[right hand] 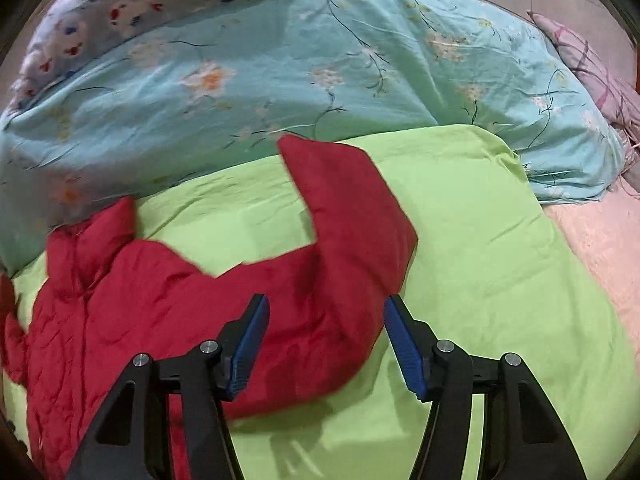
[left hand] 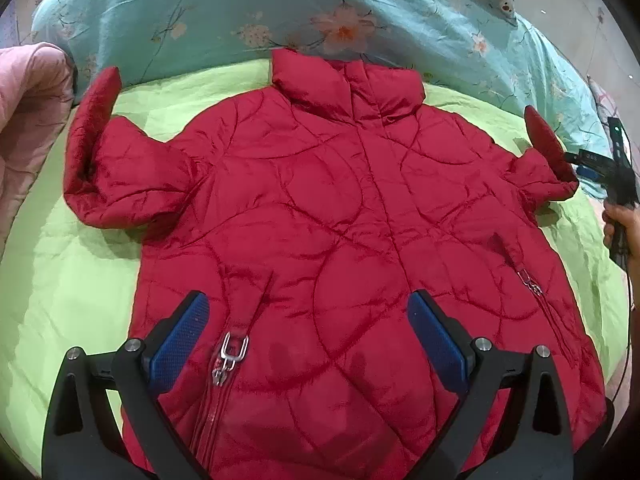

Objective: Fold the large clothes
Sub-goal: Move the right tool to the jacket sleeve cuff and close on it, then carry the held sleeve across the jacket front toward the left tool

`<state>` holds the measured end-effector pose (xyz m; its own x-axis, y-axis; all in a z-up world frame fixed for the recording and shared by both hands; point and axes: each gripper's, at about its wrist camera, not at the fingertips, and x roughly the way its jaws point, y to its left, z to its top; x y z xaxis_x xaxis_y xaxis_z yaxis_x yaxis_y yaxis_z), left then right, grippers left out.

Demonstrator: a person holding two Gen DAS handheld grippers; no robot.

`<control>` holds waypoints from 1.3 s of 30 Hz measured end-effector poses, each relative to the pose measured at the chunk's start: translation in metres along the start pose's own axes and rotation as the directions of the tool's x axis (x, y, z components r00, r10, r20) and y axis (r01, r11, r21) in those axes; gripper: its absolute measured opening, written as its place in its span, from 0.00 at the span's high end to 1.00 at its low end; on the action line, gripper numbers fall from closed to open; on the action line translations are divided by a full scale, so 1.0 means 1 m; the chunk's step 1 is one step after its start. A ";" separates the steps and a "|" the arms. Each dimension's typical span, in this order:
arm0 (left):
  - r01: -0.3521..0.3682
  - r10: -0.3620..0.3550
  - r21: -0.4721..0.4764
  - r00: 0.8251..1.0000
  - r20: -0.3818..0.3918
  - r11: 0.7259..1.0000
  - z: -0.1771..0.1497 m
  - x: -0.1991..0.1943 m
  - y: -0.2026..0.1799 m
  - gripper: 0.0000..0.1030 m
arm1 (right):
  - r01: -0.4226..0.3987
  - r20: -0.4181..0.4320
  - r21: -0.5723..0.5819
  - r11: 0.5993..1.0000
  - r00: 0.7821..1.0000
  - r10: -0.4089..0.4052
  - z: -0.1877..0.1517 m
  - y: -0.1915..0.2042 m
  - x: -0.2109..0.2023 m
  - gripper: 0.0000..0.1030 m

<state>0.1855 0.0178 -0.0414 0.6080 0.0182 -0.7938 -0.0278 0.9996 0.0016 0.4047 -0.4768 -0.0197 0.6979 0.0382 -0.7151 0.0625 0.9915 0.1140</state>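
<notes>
Red padded jacket [left hand: 340,208] spread front-up and zipped on a green sheet [left hand: 60,280], collar toward the blue flowered quilt [left hand: 200,12] at the far side, both sleeves out sideways with the cuffs bent up. Looks like the very start of the folding: body flat, nothing yet turned in.

Right sleeve [right hand: 344,216] lying just ahead of the right gripper [right hand: 326,312], elbow crooked, cuff pointing toward the quilt. Jaws apart, nothing pinched between the blue pads, sleeve fabric showing in the gap and under the left-hand pad. Judged as an approach to the sleeve, grip not yet made.

Left gripper [left hand: 308,312] hanging over the lower front near the hem, jaws wide apart, empty, a pocket zip pull [left hand: 234,350] between them below.

Next move, most likely: closing on the right sleeve near the elbow or cuff, then lifting and carrying it across the chest. Calls for a firm bite, since the slick puffy fabric may slip out.

Pink blanket [left hand: 28,112] off to the far left edge.
</notes>
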 end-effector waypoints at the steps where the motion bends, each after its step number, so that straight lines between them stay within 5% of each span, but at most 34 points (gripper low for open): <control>1: 0.000 0.000 0.001 1.000 -0.003 1.000 0.002 0.003 0.000 0.03 | 0.009 -0.003 -0.005 1.000 1.000 -0.009 0.002 0.000 0.007 0.44; 8: -0.004 0.004 -0.003 1.000 -0.029 1.000 0.010 0.020 0.000 0.03 | 0.050 -0.014 -0.045 0.998 0.999 -0.050 0.018 0.007 0.047 0.48; 13: 0.002 -0.003 -0.020 0.999 -0.044 1.000 0.010 0.028 0.005 0.03 | 0.059 -0.026 -0.009 0.998 0.998 -0.060 0.027 0.002 0.062 0.84; 16: 0.006 -0.007 -0.027 0.999 -0.042 1.000 0.010 0.031 0.008 0.03 | 0.064 -0.004 -0.013 0.998 0.998 -0.064 0.029 0.005 0.057 0.90; 24: 0.020 -0.021 -0.039 0.999 -0.033 0.999 0.013 0.031 0.010 0.03 | -0.126 0.070 -0.056 0.990 0.989 0.130 0.020 0.049 0.012 0.92; 30: 0.035 -0.036 -0.050 0.999 -0.025 0.998 0.012 0.024 0.016 0.03 | -0.275 0.072 -0.144 0.951 0.955 0.287 0.005 0.117 -0.021 0.92; 39: 0.122 -0.132 -0.184 0.990 -0.048 0.975 0.018 0.026 0.044 0.03 | -0.479 -0.023 -0.257 0.839 0.871 0.491 -0.043 0.228 -0.045 0.92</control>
<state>0.2140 0.0626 -0.0512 0.5676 -0.1153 -0.8152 -0.0989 0.9734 -0.2065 0.3565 -0.2469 0.0092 0.6221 0.5226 -0.5831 -0.4652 0.8457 0.2616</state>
